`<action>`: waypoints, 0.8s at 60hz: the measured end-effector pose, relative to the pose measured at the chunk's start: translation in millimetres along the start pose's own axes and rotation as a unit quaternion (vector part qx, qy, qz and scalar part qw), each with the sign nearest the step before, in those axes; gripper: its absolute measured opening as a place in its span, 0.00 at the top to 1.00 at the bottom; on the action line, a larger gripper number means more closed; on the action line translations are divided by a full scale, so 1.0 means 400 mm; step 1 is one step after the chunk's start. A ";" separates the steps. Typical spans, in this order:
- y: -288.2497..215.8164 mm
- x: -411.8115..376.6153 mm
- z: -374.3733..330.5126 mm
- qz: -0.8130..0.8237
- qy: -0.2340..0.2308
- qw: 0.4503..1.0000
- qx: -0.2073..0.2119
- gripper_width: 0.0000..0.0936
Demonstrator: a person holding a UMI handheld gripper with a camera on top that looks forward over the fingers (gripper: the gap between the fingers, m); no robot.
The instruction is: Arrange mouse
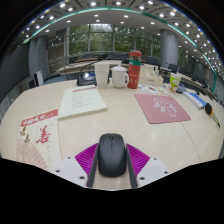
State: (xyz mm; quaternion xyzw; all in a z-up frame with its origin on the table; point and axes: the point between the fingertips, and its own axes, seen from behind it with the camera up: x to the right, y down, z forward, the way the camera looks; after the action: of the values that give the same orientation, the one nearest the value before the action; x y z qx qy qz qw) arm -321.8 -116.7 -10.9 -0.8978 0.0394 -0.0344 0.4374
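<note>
A black computer mouse (112, 154) sits between the two fingers of my gripper (112, 172), its nose pointing away from me. Both fingers press against its sides, and the magenta pads (86, 157) show to the left and right of it. The gripper is shut on the mouse, just above the pale table top (110, 122). A pink mouse pad (162, 108) lies flat on the table beyond the fingers, off to the right, with nothing on it.
A white open booklet (82, 101) lies ahead to the left, and a red-and-white sheet (38, 128) nearer on the left. Farther back stand a white mug (119, 77), an orange bottle (134, 70), a white jug (102, 72) and a green cup (175, 83).
</note>
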 end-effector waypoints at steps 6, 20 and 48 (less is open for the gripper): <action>-0.001 -0.003 0.004 -0.006 -0.004 1.000 -0.002 0.52; -0.004 -0.010 -0.002 -0.017 -0.024 0.999 -0.015 0.63; -0.648 0.267 -0.050 0.034 -0.070 0.986 0.148 0.64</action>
State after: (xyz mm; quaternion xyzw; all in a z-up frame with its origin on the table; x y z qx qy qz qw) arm -206.9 16.0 208.5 -0.8214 0.0341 0.0382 0.5680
